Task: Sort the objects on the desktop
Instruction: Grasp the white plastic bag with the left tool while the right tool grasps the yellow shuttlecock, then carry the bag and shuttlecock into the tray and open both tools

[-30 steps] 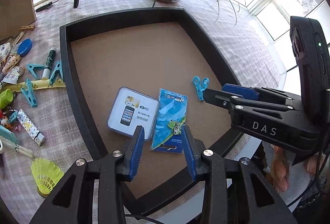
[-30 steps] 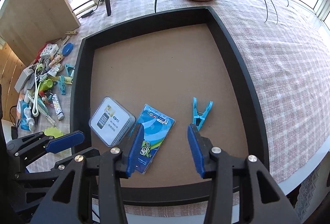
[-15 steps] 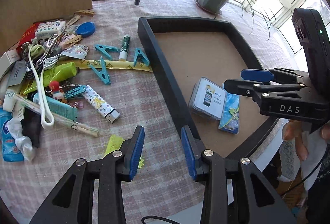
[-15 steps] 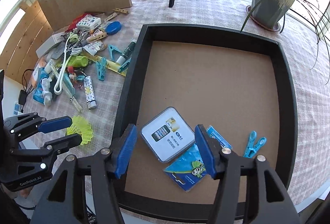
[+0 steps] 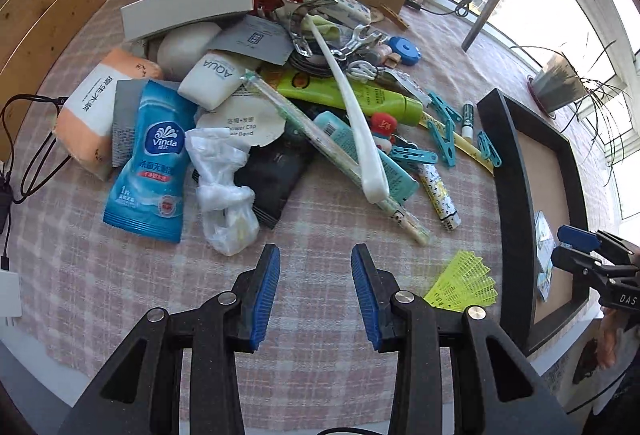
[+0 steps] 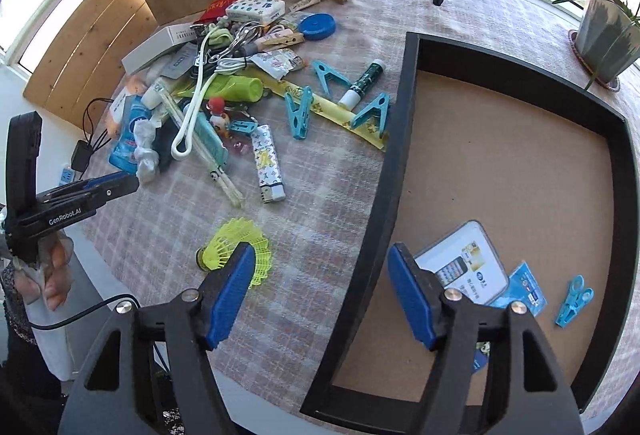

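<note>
Both grippers are showing black plastic frames, ribbed blue pads point(image 5: 266, 291) and silver screws point(image 6: 452, 294); white lettering is marking their sides.

Domestic setting, a sunlit window corner of a home. Ahead of the right gripper, a checked tablecloth point(image 6: 340, 175) covers the table; a potted plant point(image 6: 606, 43) stands at far right by the windows. Household clutter point(image 5: 248, 107) lies heaped ahead of the left gripper: tissue packs, clothes pegs, toiletries. City buildings show outside.

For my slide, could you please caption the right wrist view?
Open right gripper above checked tablecloth, between yellow plastic shuttlecock and black tray.
</note>
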Available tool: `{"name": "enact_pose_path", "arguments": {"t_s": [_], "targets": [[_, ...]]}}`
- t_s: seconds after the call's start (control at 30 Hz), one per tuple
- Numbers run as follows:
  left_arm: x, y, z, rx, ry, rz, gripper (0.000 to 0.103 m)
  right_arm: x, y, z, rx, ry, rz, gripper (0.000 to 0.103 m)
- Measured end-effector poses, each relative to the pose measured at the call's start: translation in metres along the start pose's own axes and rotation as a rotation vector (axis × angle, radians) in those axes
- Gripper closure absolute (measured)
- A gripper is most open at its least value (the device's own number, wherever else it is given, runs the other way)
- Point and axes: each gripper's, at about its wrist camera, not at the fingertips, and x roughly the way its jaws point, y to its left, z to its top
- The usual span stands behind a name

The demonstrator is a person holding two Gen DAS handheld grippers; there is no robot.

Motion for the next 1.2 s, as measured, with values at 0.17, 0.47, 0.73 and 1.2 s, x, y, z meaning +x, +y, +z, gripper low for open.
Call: {"name": "enact_pose_path", "arguments": {"t_s": [0.17, 0.47, 0.73, 1.2], "targets": [[0.004, 0.030, 0.012, -0.043, -0.003, 0.021, 0.068, 0.021, 0.032, -0.004, -0.047, 0.042, 0.045, 0.035], [0.035, 0.045, 0.028, -0.042, 0.042, 0.070, 0.068, 0.059, 0.064, -0.006, -0.085, 0.097, 0.033, 0.036], [0.058, 0.048, 0.030, -0.063, 0.076, 0.066, 0.066, 0.083, 0.074, -0.007, -0.074, 0.118, 0.030, 0.036], [0.048, 0.055, 0.006, -0.092, 0.026, 0.050, 0.072, 0.084, 0.080, -0.013, -0.065, 0.108, 0.091, 0.091]]}}
